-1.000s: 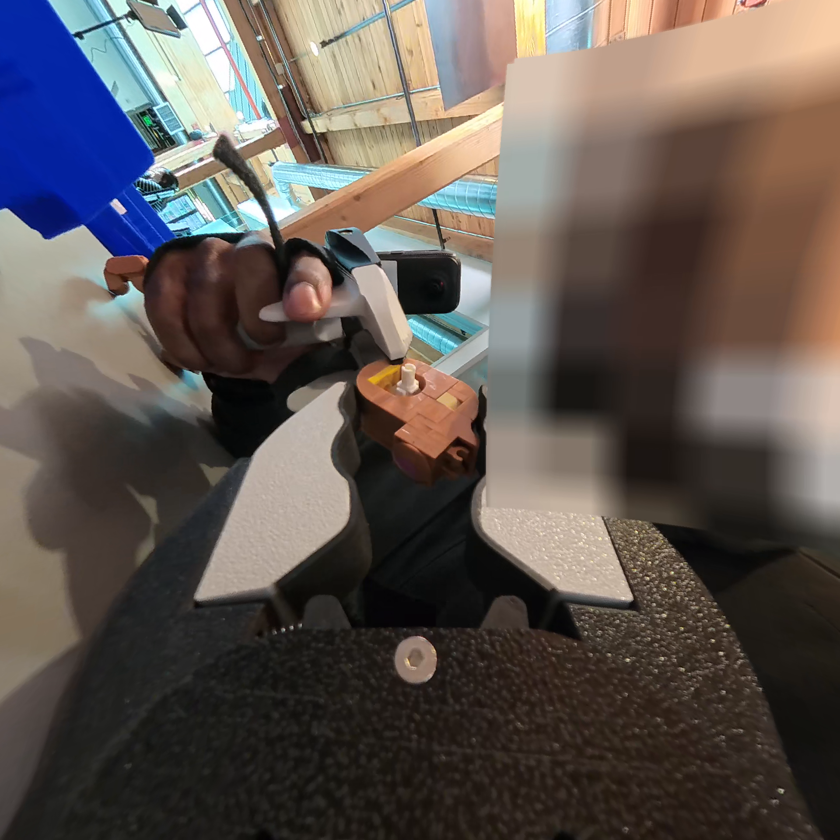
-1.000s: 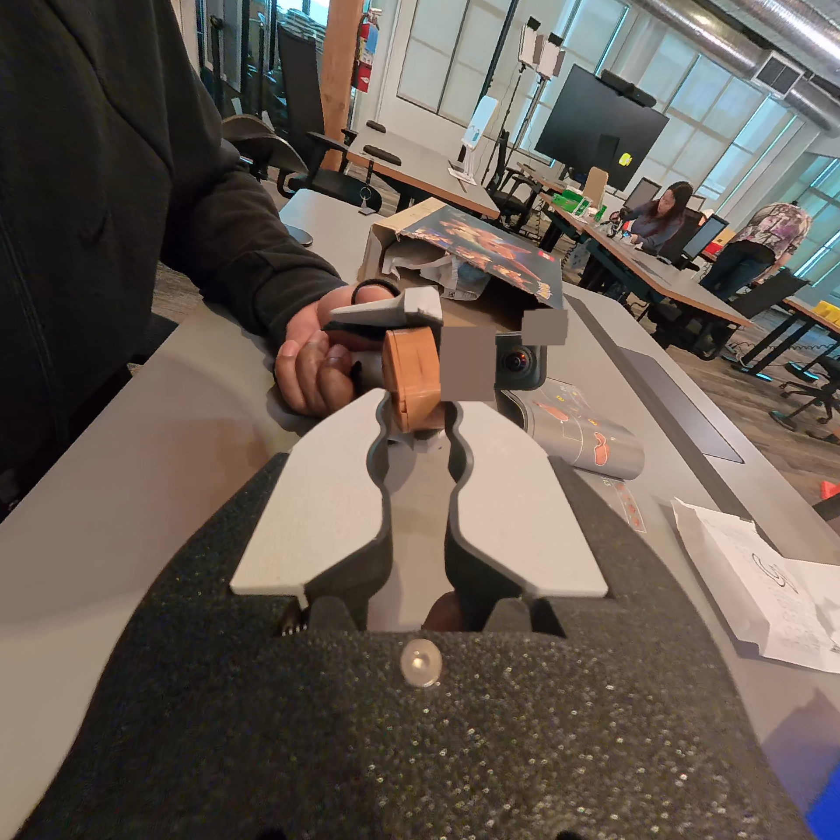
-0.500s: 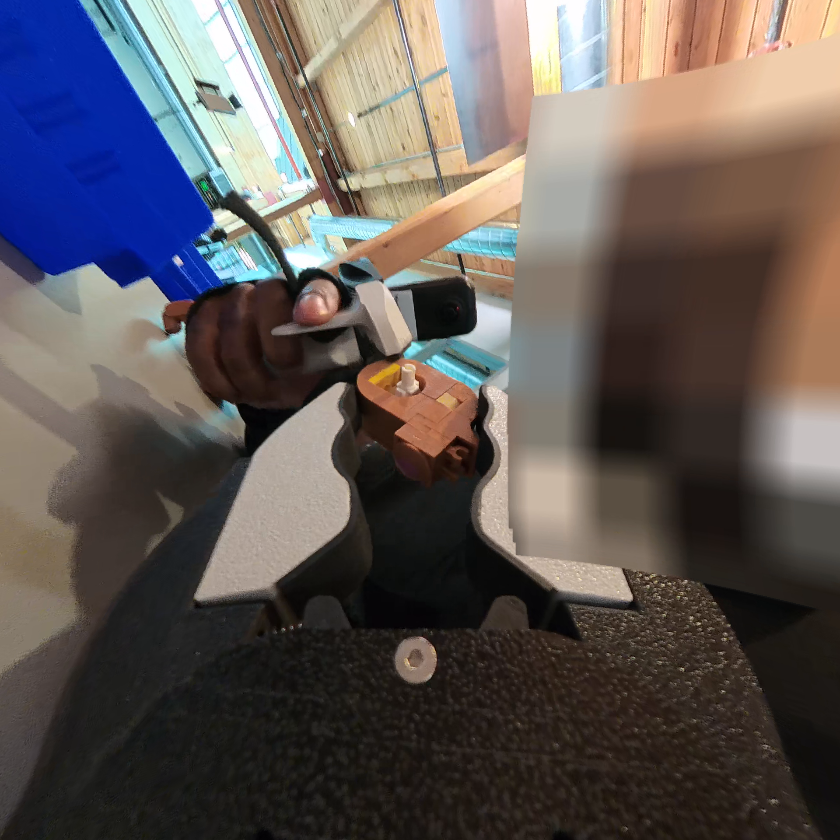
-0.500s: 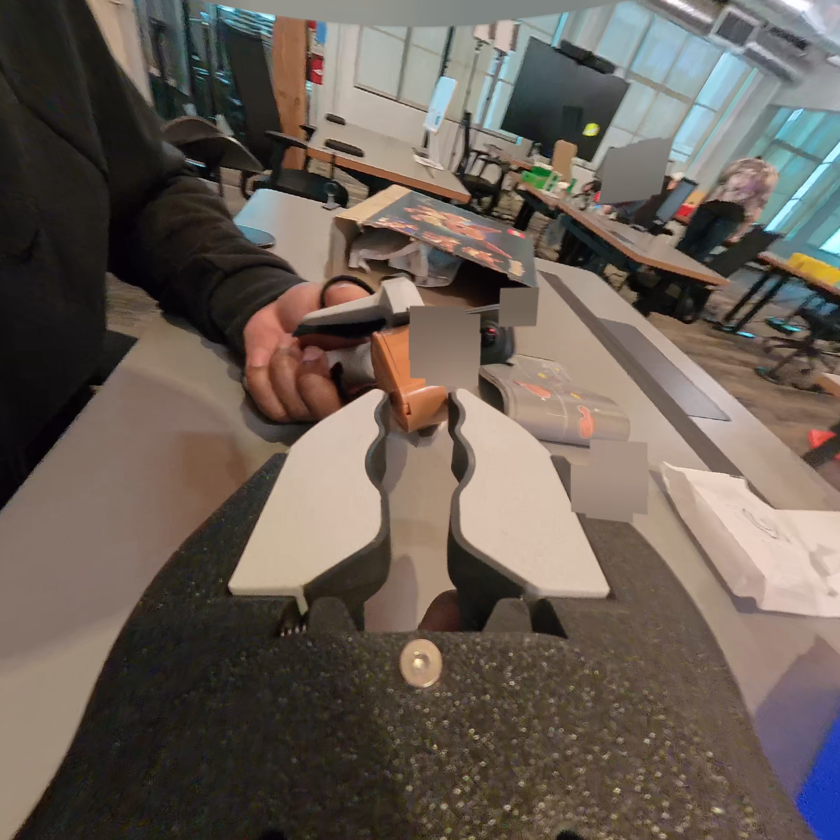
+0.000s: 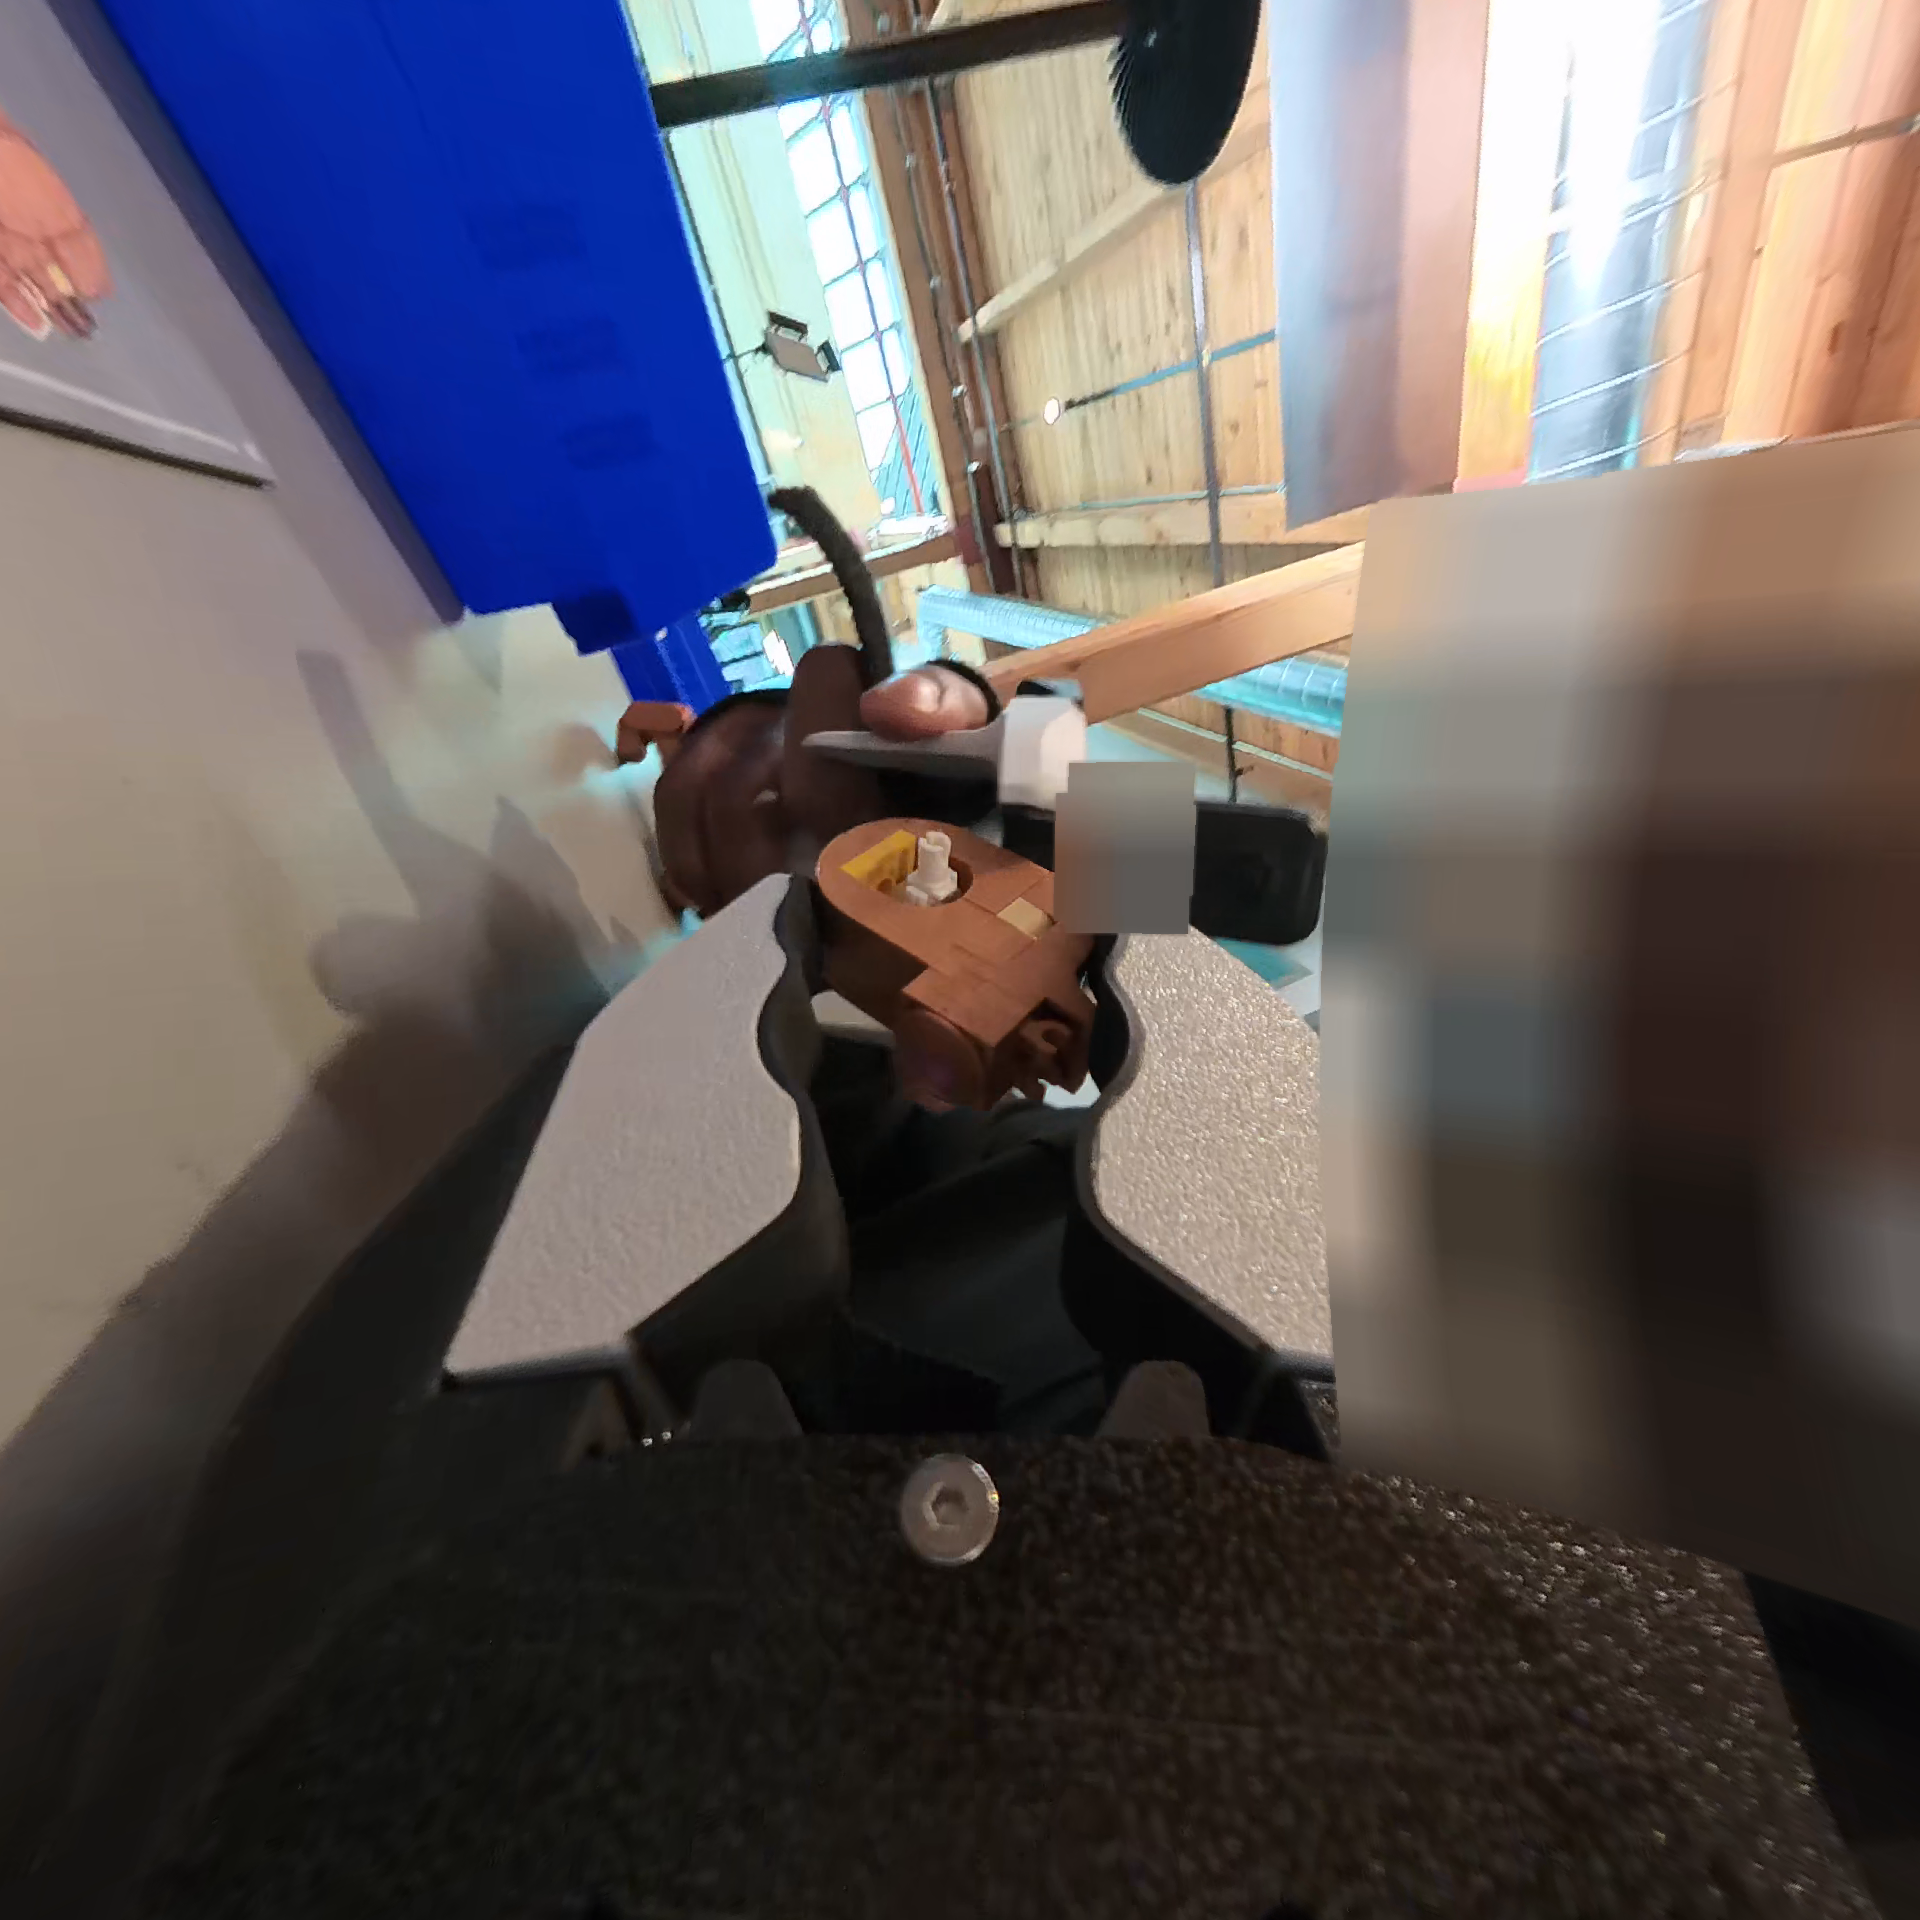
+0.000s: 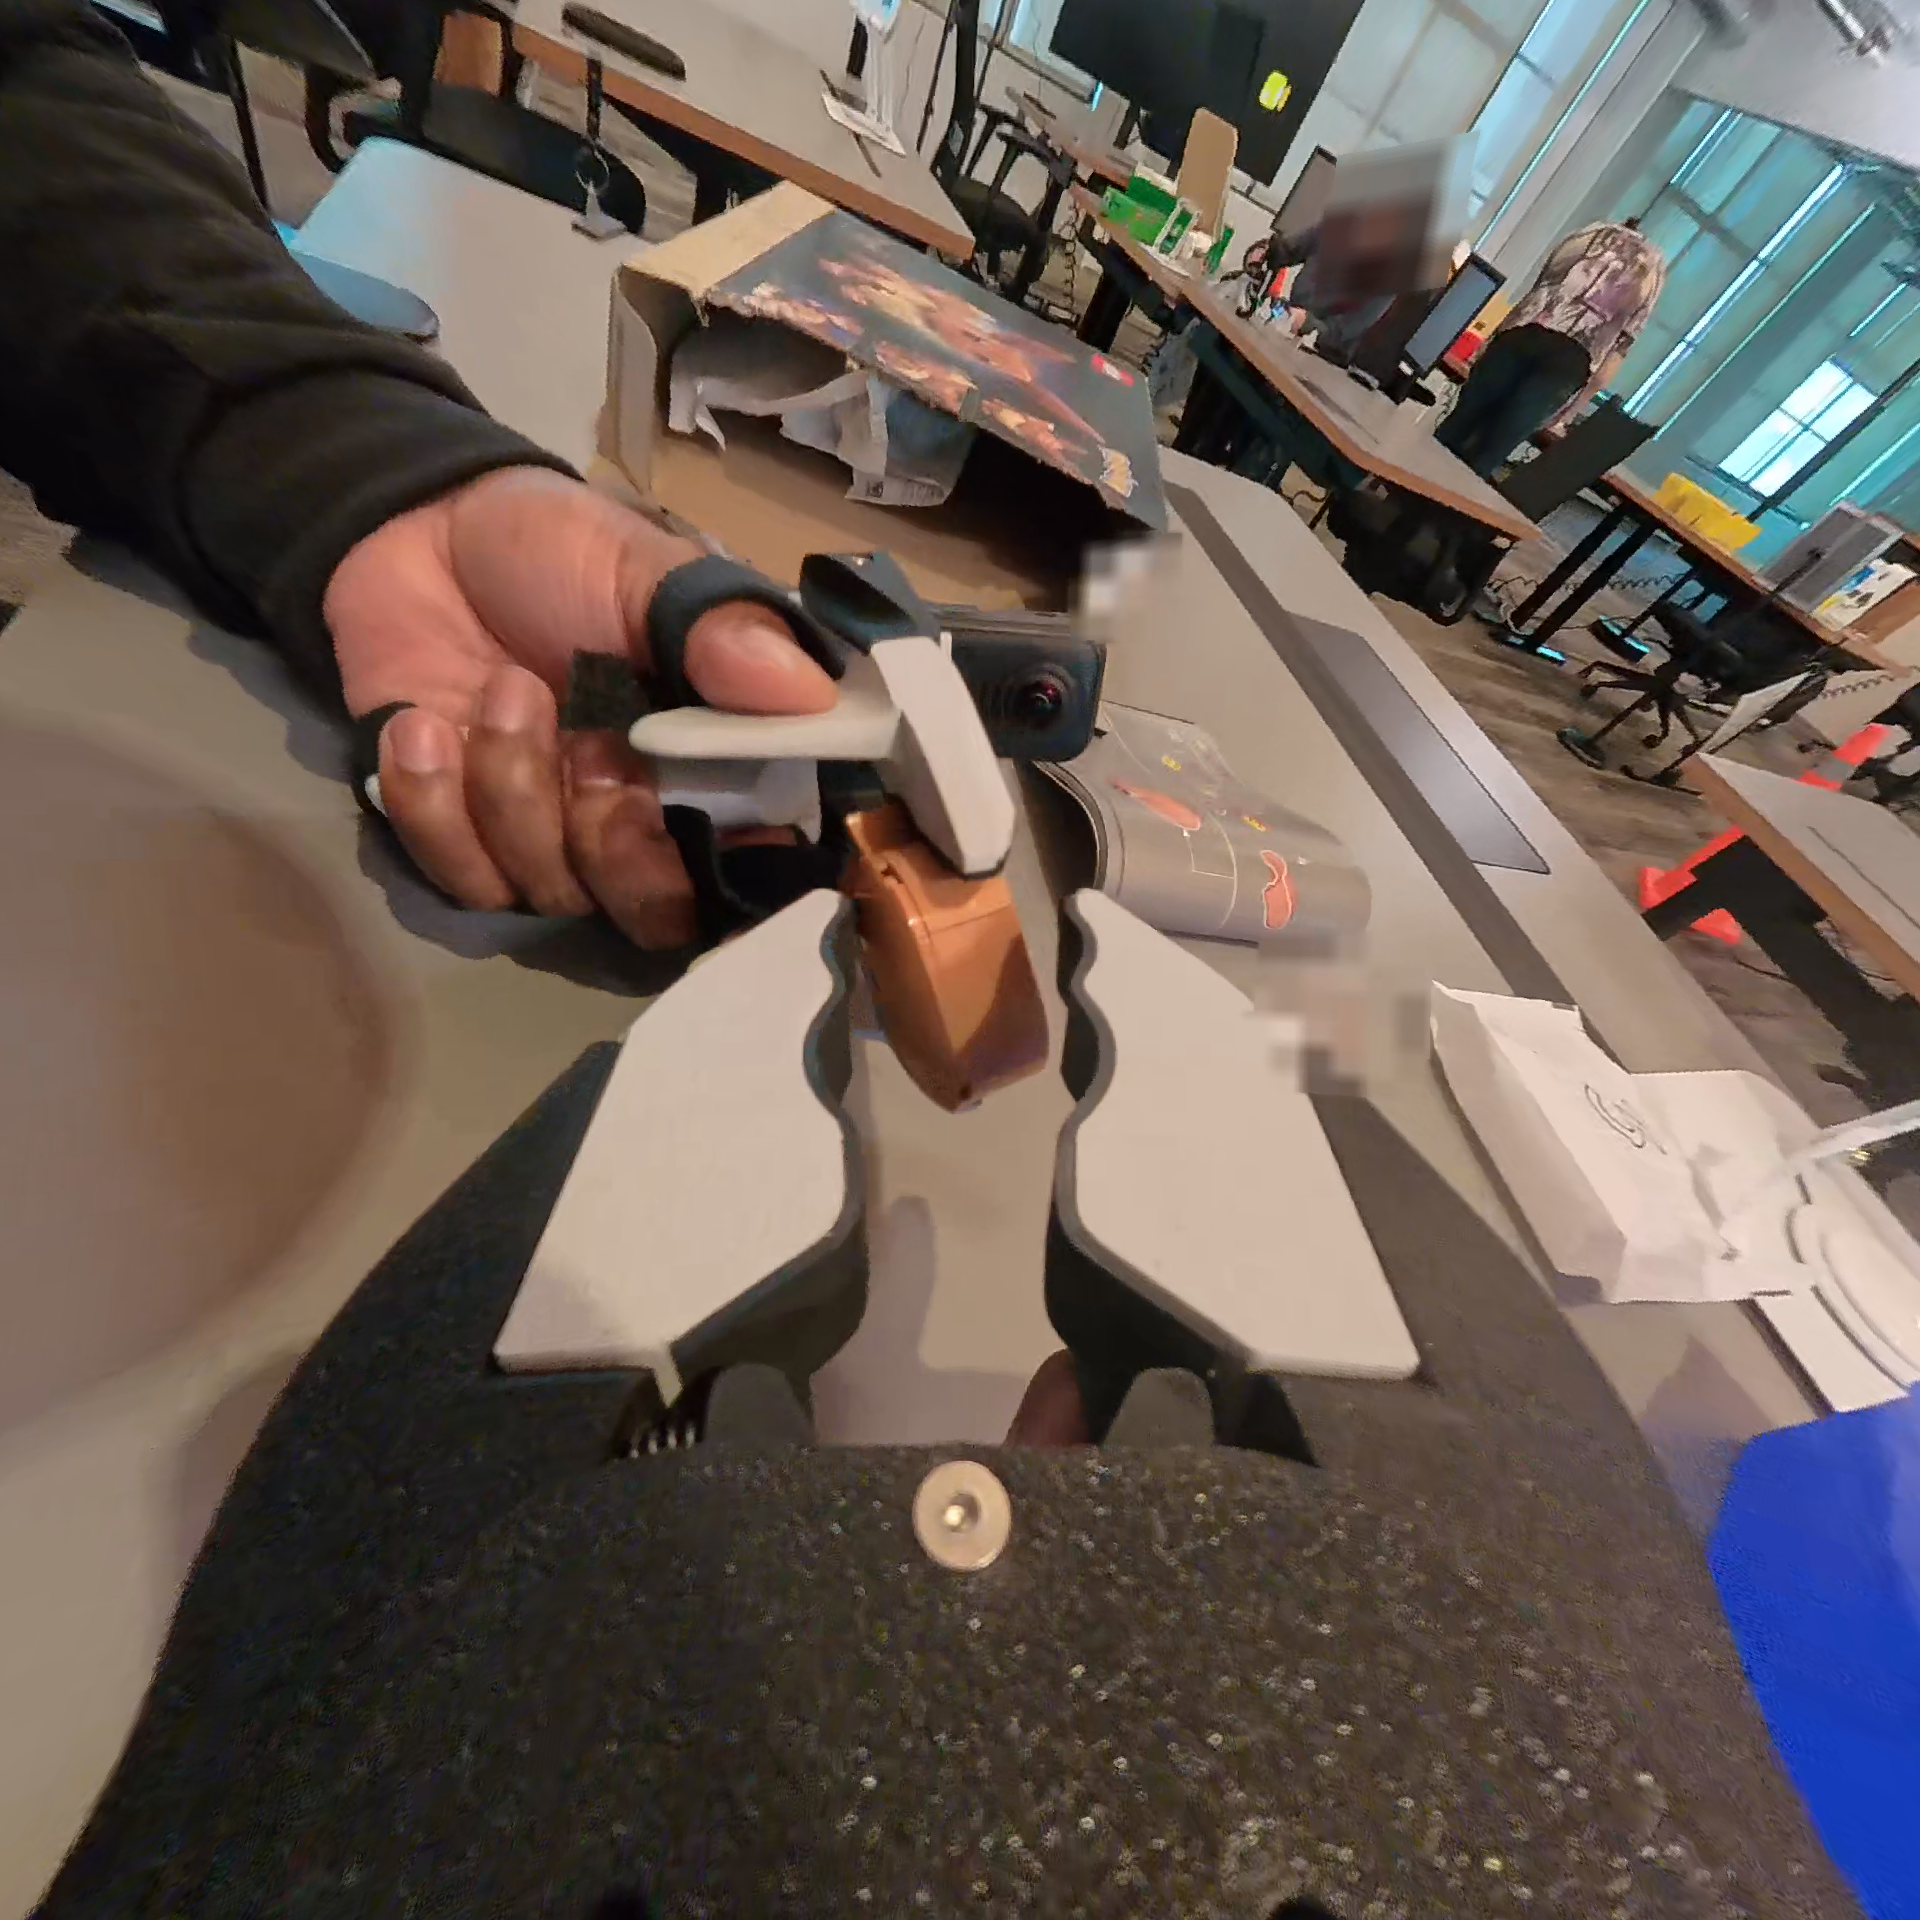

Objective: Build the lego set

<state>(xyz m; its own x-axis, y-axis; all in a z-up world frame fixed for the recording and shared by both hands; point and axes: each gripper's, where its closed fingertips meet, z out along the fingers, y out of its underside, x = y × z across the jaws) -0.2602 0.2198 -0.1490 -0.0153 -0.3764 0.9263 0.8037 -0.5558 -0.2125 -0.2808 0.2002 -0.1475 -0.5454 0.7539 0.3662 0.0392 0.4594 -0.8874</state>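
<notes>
My left gripper [image 5: 951, 935] is shut on a brown lego assembly [image 5: 966, 966] with a white peg and a yellow piece on top, and holds it in the air. In the right wrist view the same assembly [image 6: 951, 997] sits between the spread fingertips of my right gripper [image 6: 956, 914]. It lies close to the right gripper's left finger [image 6: 727, 1091], with a gap showing on the other side. One left gripper finger [image 6: 945, 769] lies over the assembly's top. The right gripper also shows beyond the assembly in the left wrist view [image 5: 997, 748], held by a hand.
A torn cardboard lego box [image 6: 883, 343] with paper bags stands behind on the grey table [image 6: 499, 260]. An instruction booklet [image 6: 1195, 862] and a white paper bag [image 6: 1621, 1174] lie to the right. A blue bin [image 5: 468, 312] is close. A loose brown piece [image 5: 649, 722] lies on the table. My left and right fingertips are right by each other.
My right gripper's jaws have spread wider and come around the brown assembly. Both views have tilted. My left gripper still holds the assembly.
</notes>
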